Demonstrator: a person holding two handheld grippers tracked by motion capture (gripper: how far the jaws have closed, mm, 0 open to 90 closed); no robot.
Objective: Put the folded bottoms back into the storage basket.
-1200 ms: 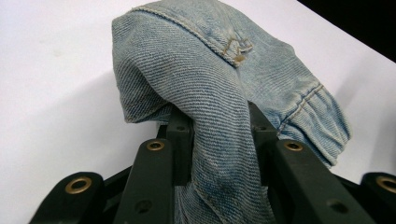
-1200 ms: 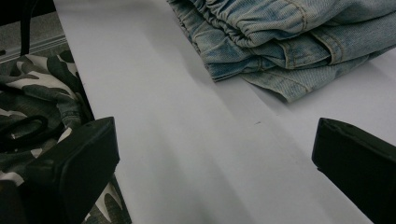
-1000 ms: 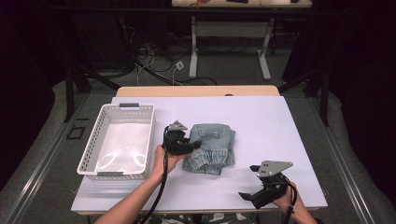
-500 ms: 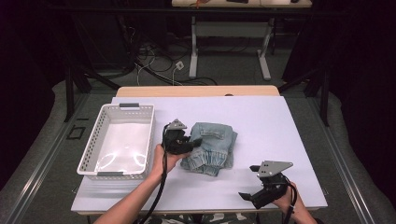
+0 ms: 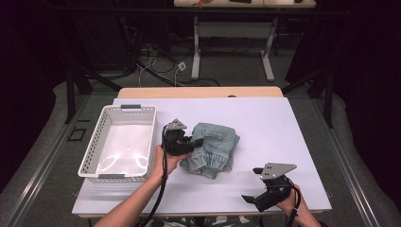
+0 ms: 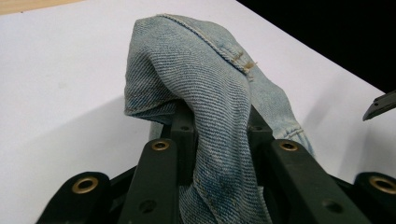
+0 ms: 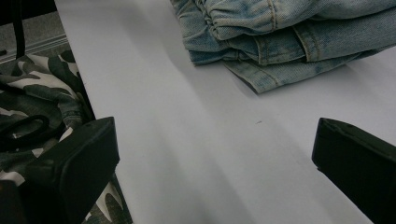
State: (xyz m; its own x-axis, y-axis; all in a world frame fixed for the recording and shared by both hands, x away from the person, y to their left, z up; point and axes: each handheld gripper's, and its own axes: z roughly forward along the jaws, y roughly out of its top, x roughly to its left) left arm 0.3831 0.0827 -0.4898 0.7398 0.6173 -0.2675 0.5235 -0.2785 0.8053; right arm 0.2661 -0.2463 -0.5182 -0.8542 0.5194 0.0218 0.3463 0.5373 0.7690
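The folded denim jeans lie on the white worktop, just right of the white plastic basket. The left tongs are closed on a fold of the jeans at the side nearest the basket; in the left gripper view the cloth hangs over and between the jaws, bunched together. The right tongs rest well apart from the jeans, toward the near edge of the worktop, with the jaws wide open and nothing between them.

I think the risk is that the tongs hold only one layer. If the person lifts toward the basket, the other layers can fall open and drag on the worktop. The cloth can also catch on the basket rim, or slip out of the tongs because of its weight.
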